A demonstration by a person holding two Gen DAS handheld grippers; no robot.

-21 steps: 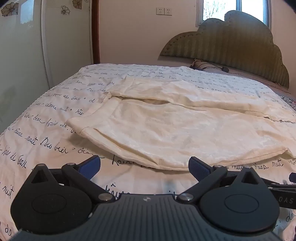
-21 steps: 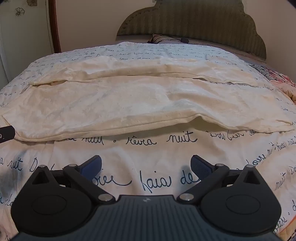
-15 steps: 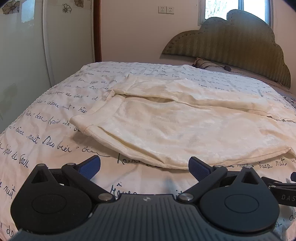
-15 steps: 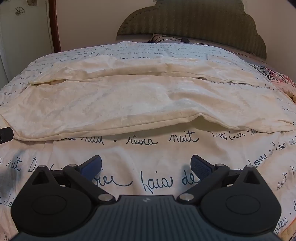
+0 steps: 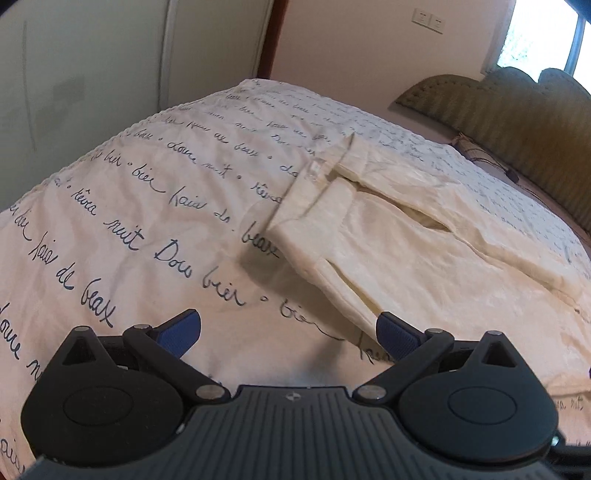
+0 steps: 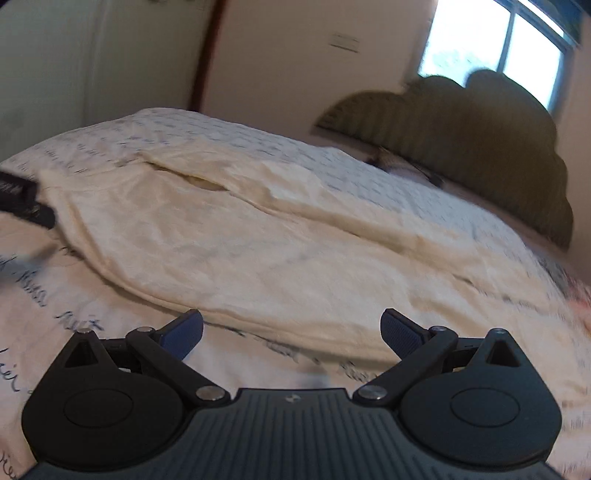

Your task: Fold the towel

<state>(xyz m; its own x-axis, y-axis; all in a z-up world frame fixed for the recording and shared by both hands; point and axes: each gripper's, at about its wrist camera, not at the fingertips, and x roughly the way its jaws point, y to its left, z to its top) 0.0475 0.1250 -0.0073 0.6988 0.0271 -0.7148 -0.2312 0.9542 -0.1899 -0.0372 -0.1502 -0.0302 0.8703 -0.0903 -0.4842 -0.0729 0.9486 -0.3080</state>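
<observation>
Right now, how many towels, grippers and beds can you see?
Towels: 1, the cream towel lying on the bed.
Grippers: 2, the left gripper and the right gripper, both open.
Beds: 1, the bed.
Total: 4.

A big bed (image 5: 155, 206) fills the room. Its white cover has dark curly writing all over. At 2 o'clock stands a green headboard (image 5: 524, 122) with a bumpy top. A bright window (image 6: 502, 44) shines at 1 o'clock. The wall (image 5: 351, 55) at 12 o'clock is cream, with two sockets (image 5: 428, 20). Pale doors (image 5: 92, 62) stand at 10 o'clock.
</observation>
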